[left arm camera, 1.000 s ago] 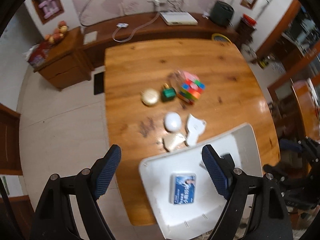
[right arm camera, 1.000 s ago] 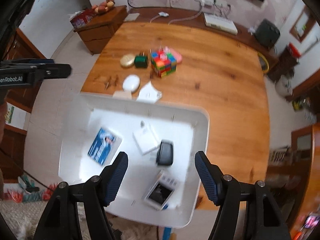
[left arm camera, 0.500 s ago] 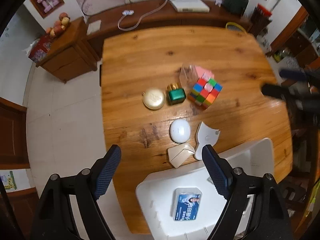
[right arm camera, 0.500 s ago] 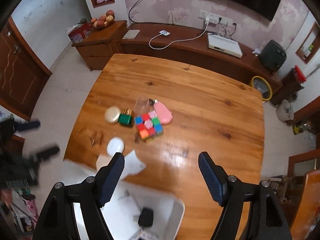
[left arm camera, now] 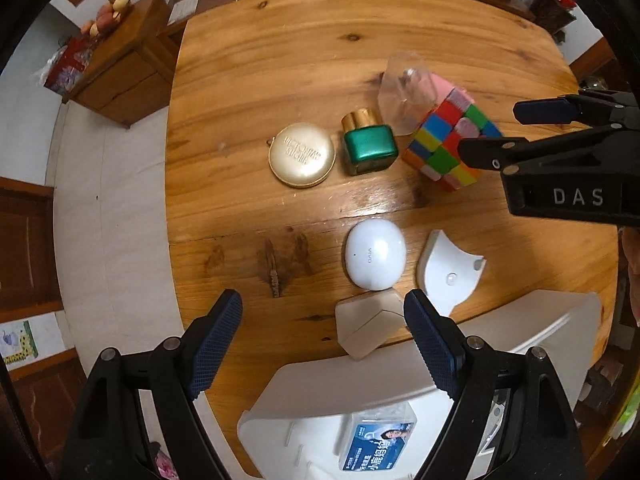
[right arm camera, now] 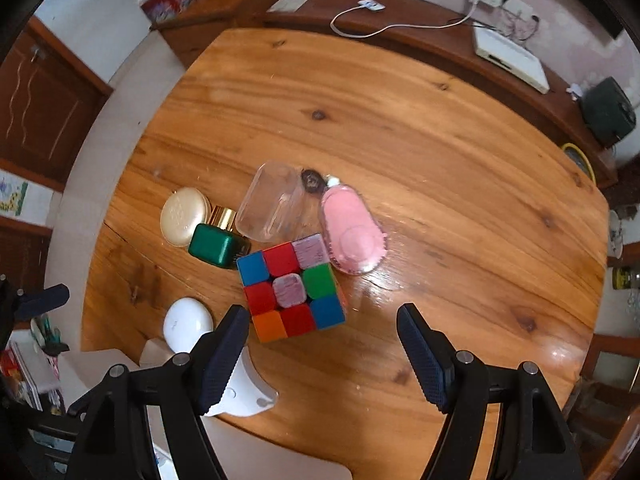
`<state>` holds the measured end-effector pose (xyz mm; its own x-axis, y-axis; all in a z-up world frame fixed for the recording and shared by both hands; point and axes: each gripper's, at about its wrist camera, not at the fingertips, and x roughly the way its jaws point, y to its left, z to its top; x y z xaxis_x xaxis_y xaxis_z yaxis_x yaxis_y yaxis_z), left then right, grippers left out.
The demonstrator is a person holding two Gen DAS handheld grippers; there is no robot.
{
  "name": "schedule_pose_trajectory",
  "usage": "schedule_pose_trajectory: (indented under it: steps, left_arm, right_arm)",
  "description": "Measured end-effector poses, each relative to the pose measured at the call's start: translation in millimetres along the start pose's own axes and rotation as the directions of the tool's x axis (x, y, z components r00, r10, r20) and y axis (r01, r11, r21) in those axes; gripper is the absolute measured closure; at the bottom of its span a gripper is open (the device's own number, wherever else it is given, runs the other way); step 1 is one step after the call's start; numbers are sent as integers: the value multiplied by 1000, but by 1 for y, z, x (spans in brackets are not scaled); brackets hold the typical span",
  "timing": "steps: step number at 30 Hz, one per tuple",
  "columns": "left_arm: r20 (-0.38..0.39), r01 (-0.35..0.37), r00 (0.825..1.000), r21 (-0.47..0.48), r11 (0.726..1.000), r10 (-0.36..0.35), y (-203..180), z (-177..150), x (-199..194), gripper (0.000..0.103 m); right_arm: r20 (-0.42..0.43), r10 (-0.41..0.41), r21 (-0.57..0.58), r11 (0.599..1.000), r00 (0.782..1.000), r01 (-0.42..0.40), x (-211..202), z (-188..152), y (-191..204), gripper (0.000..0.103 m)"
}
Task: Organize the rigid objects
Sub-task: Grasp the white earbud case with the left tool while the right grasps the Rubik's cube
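The right gripper (right arm camera: 320, 350) hung over the colourful puzzle cube (right arm camera: 292, 288), its fingers wide apart and holding nothing. The cube sat on the wooden counter (right arm camera: 440, 152), touching a green bottle with a gold cap (right arm camera: 218, 240) and a pink oval case (right arm camera: 352, 236). The left gripper (left arm camera: 322, 344) was empty too — fingers spread above a beige folded box (left arm camera: 368, 326) beside the white plastic tray (left arm camera: 552, 320). It looked like a reaching step. Next, the right fingers would need to drop down around the cube and squeeze — then carry it to the tray.
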<state>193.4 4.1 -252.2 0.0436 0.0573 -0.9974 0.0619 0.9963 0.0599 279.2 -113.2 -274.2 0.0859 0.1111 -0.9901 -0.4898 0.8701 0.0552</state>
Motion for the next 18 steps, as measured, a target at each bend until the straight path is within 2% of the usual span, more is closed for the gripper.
schedule_pose_trajectory:
  steps: [8,11,18]
  left_arm:
    - [-34,-15,999,3,1000,15,-10,11,21,18]
    - [-50,-21,998,0,1000,21,-15,18,31,18]
    - [-102,-13,995,-49,999,8,-18,30,58,18]
  right_arm:
    - [-43,-6,-22,1000,999,5,27,5,9,26]
    - [-52,14,-28,999,999,-16,33,4,11,41]
    - [-71,-7,51,999,997,11,27,-6,-7,41]
